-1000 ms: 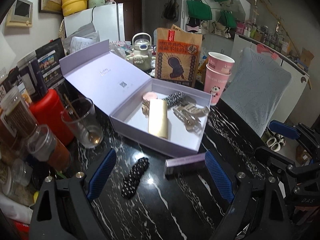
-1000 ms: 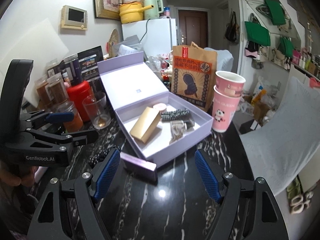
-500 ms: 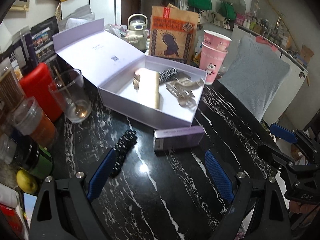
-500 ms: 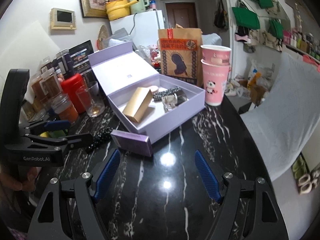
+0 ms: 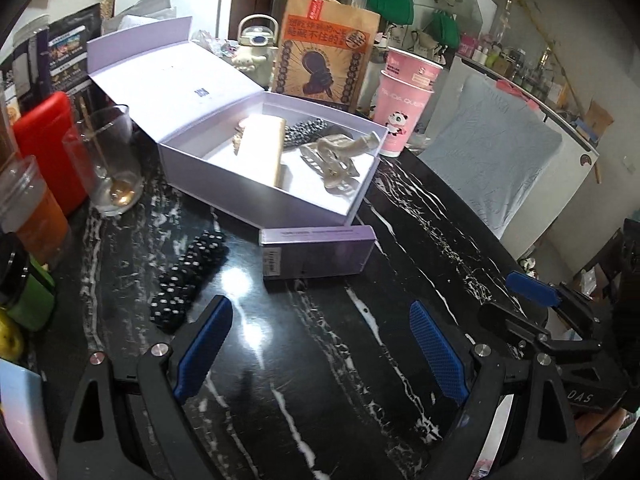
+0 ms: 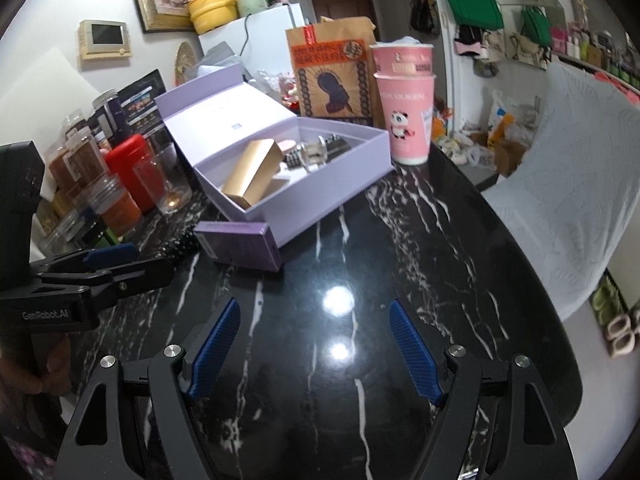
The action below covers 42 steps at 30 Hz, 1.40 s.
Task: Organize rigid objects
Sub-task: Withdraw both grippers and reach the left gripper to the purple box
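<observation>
Both tools had sunk toward the worktop [image 5: 320, 360]. The left tool [image 5: 320, 356] and right tool [image 6: 316, 344] gaped wide, empty. The purple carton [image 5: 318, 254] and beaded strip [image 5: 188, 280] lay just ahead, outside the box [image 5: 264, 208], likely next to be packed.

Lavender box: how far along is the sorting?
Done: gold box, hair claw and beaded piece lie in the lavender box. In hand: nothing; left gripper and right gripper are open. Left: purple carton and black dotted clip on the table.
</observation>
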Motion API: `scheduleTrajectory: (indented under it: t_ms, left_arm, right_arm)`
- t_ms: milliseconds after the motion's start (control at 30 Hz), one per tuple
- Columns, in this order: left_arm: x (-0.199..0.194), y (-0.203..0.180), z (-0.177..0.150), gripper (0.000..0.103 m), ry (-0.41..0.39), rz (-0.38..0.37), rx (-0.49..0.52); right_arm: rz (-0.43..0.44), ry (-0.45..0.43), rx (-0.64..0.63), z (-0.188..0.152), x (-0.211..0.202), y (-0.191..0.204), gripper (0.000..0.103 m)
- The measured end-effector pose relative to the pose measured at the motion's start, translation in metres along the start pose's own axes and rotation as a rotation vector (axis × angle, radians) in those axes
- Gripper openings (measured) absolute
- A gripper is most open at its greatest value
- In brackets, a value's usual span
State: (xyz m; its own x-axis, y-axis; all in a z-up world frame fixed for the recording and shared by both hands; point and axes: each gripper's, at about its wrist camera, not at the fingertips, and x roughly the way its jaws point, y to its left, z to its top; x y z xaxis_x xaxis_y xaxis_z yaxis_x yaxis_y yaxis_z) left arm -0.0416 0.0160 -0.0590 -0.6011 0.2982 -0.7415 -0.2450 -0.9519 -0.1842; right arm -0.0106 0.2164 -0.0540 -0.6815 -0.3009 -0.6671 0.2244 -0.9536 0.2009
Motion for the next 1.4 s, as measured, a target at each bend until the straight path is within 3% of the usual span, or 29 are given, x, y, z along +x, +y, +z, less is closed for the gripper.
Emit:
scheduleTrajectory:
  t_ms: [467, 633, 933, 1400]
  left_arm:
    - [0.060, -0.006, 0.016, 0.091, 0.043, 0.024, -0.042]
    - [0.079, -0.001, 0.020, 0.091, 0.090, -0.001, -0.087]
    - [0.093, 0.001, 0.023, 0.091, 0.084, -0.001, -0.097]
    - [0.104, 0.015, 0.037, 0.091, 0.085, -0.037, 0.091]
  right_arm:
    - [-0.030, 0.049, 0.085, 0.001, 0.023, -0.038, 0.078]
    - [-0.034, 0.051, 0.115, 0.006, 0.028, -0.048, 0.078]
    - [-0.027, 0.066, 0.121, 0.013, 0.039, -0.050, 0.078]
    - [0.001, 0.080, 0.109, 0.018, 0.048, -0.038, 0.078]
